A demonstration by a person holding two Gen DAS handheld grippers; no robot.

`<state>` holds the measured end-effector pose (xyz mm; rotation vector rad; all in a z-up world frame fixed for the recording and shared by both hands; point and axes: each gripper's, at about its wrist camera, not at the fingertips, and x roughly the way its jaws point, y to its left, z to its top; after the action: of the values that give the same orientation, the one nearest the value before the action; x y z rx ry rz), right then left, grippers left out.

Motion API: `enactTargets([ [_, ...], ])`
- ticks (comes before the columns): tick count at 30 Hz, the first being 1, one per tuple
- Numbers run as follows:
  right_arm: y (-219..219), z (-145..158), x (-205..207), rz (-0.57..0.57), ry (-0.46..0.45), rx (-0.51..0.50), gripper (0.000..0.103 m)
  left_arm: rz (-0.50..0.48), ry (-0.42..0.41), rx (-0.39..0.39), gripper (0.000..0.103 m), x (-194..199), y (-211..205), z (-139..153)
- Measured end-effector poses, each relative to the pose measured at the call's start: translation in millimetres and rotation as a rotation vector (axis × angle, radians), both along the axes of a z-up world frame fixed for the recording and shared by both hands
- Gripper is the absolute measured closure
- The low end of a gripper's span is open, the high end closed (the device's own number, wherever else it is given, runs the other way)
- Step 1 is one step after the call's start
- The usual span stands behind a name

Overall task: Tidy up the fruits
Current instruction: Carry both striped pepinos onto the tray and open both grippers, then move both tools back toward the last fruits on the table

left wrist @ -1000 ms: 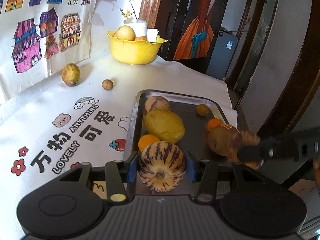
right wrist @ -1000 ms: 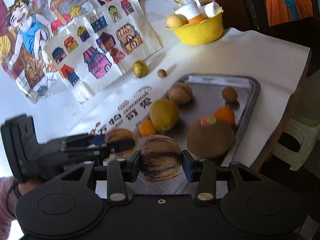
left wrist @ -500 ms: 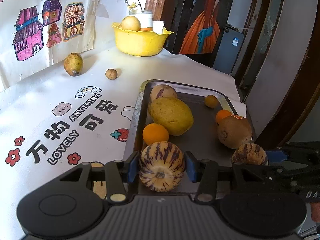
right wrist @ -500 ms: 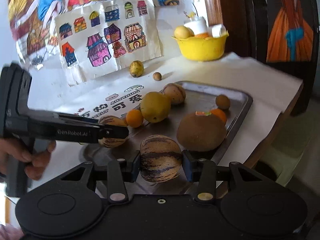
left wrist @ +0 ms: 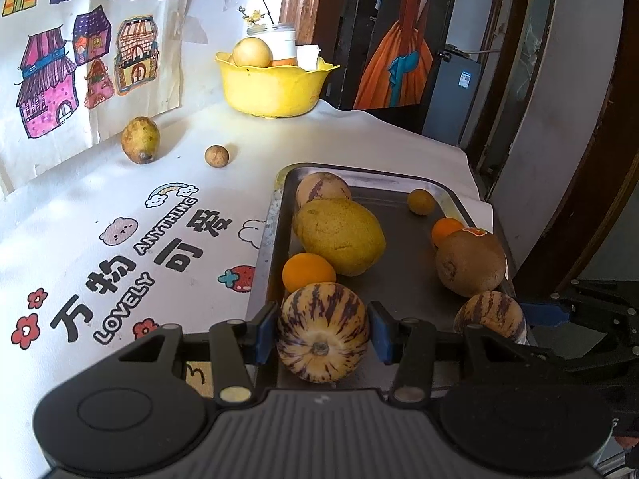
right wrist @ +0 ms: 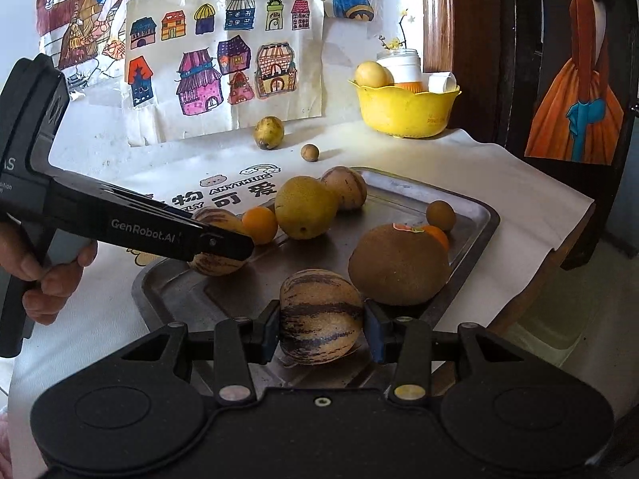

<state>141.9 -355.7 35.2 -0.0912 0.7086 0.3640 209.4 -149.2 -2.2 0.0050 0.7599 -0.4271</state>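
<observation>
Your left gripper [left wrist: 322, 333] is clamped on a pale purple-striped melon [left wrist: 322, 332] at the near left corner of the metal tray [left wrist: 403, 279]. Your right gripper [right wrist: 319, 329] is clamped on a darker striped melon [right wrist: 320, 315] at the tray's near right edge, just beside the big brown fruit [right wrist: 399, 265]. Farther back on the white tablecloth [left wrist: 100, 199] sit a loose yellow-green fruit [left wrist: 140, 139] and a yellow bowl [left wrist: 271, 88].

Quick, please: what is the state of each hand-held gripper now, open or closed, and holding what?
Left hand-held gripper: closed on a striped melon.
Right hand-held gripper: closed on another striped melon.
</observation>
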Motion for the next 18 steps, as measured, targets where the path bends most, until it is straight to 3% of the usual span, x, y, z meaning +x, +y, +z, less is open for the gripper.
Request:
enactTargets([
  [7,-1.6,0.4,-2.2,-0.016,-0.006,0.006,0.055,0.004,0.003,-0.001,0.049,-0.2,0.2,0.3],
  [12,-3.4,3.6,-5.5,-0.014,-0.012,0.011,0.047,0.002,0.007,-0.007,0.041,-1.4,2.5,1.1],
  [14,-4.4,4.4,-7.2,-0.018,-0.013,0.016,0.041,0.015,0.003,-0.012,0.03,-3.1,3.8,2.8],
  [18,-6.1,6.2,-15.0,-0.023,-0.018,0.04,0.026,0.056,0.004,-0.045,0.017,-9.6,12.6,6.4],
])
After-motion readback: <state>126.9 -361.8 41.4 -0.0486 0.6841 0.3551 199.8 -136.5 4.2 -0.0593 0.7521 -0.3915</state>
